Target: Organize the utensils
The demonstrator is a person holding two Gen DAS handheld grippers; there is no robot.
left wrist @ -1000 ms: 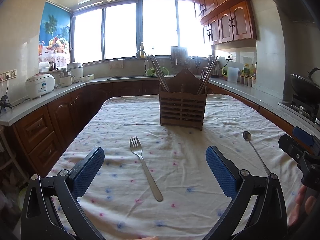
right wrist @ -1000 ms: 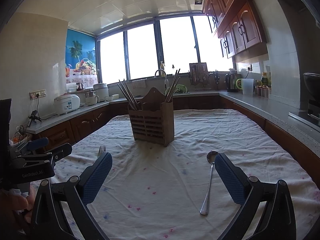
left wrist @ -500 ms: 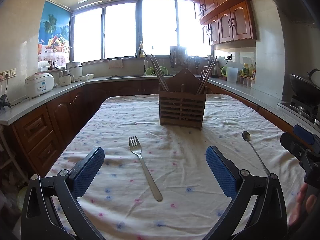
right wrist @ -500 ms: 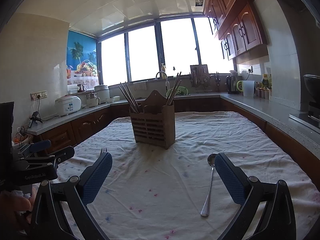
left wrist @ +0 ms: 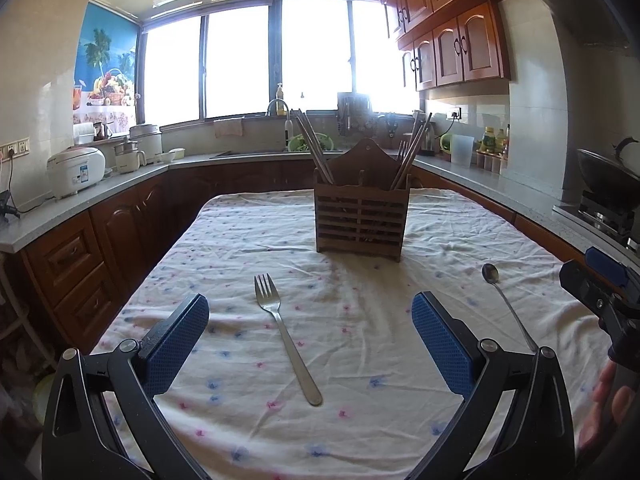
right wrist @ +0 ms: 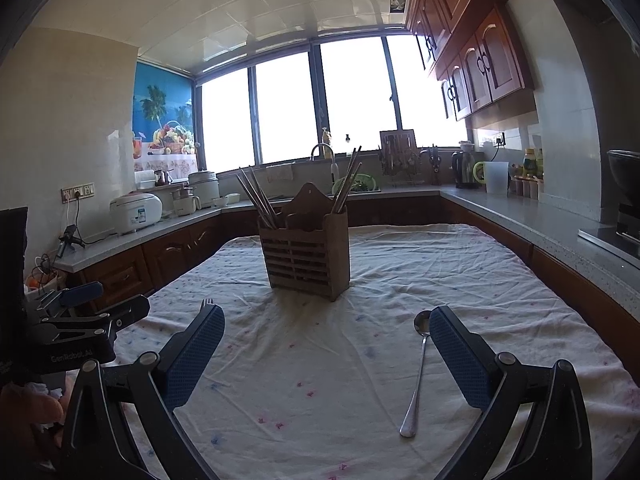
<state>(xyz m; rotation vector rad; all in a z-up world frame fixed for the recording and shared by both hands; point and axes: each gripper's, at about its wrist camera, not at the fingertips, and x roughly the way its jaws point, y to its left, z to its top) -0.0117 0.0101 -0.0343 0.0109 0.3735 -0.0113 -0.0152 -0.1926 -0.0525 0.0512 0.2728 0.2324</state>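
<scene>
A steel fork lies flat on the flowered tablecloth, tines pointing away, right between the fingers of my left gripper, which is open and above the cloth. A steel spoon lies to the right; in the right wrist view the spoon rests just inside the right finger of my right gripper, also open and empty. A wooden utensil holder with chopsticks stands mid-table, also seen as the holder. Only the fork's tines peek over the left finger there.
Kitchen counters wrap around the table, with a rice cooker on the left and a wok on a stove on the right. The other gripper and a hand show at the right edge.
The right gripper has tilted upward and back slightly, so the holder and spoon sit lower in its view. The left gripper has barely moved. Fork and spoon lie where they were.
</scene>
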